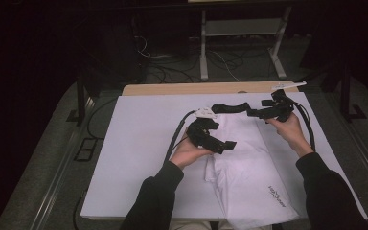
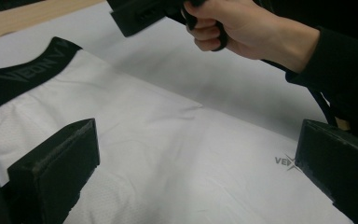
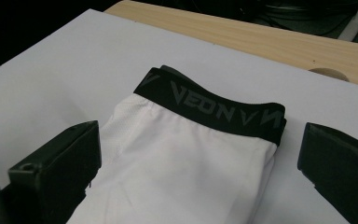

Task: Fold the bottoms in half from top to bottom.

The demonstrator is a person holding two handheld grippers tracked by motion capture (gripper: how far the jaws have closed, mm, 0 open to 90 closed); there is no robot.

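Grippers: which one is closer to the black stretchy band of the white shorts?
The right gripper: it hovers beside the black waistband at the far end, while the left gripper hangs nearer, over the white shorts.

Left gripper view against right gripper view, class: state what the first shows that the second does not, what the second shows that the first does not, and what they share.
Left gripper view only: the person's other hand gripping the right tongs, a dark sleeve, and a small grey logo printed on the white cloth.

Right gripper view only: the whole curve of the black waistband with its lettering, and a wide strip of the wooden table edge.

Both: the white shorts lying on the white sheet, seen between two open black jaws.
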